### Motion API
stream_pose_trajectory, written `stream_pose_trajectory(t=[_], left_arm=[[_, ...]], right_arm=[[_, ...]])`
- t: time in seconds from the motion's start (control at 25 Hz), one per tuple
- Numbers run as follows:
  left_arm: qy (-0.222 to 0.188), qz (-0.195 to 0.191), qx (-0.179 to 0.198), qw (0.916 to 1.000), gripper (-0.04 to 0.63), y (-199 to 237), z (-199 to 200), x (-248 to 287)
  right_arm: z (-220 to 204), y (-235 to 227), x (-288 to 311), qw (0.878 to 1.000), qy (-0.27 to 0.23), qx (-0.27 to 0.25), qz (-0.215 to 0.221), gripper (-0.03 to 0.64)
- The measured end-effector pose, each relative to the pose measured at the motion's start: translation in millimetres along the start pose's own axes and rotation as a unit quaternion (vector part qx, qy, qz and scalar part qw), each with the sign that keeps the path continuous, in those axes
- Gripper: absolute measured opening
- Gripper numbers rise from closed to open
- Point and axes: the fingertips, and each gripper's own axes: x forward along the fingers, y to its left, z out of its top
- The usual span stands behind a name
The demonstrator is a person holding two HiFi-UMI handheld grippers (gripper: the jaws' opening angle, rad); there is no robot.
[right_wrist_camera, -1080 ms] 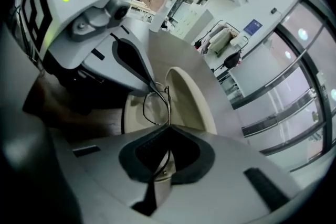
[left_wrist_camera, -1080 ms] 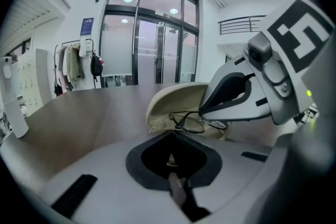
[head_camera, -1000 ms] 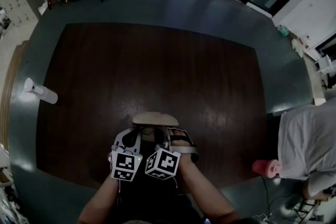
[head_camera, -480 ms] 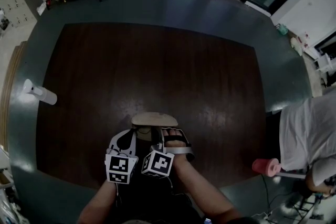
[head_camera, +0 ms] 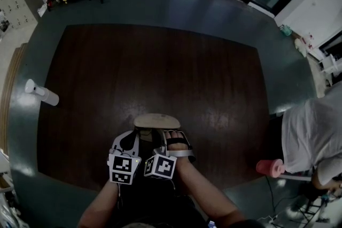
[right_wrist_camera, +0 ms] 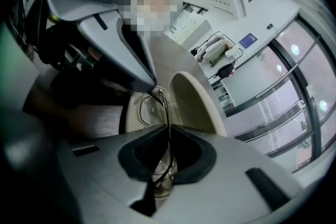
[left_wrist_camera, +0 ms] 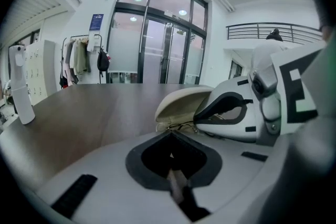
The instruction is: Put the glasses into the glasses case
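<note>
The right tongs [right_wrist_camera: 160,178] pinch the glasses [right_wrist_camera: 152,107] by one end, jaws starting to part, since the rest lies just ahead in the open case [right_wrist_camera: 194,102]. The left tongs [left_wrist_camera: 176,186] are pressed together and empty, close alongside, probably to steady things.

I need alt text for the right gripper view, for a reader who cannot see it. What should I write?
The right hand-held gripper, its jaws opening, has thin wire-framed glasses between them at the open beige glasses case, which lies on a dark table. The left hand-held gripper reaches in from the upper left.
</note>
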Motion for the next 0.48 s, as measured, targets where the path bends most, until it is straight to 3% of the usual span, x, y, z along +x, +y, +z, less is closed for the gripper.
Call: stream_pose_trajectory(t=[0.48], left_arm=[[0.0, 0.0, -0.004, 1.0, 0.006, 1.0, -2.5, 0.5]], right_arm=[[1.2, 4.3, -7.9, 1.0, -0.012, 0.021, 0.017, 0.08]])
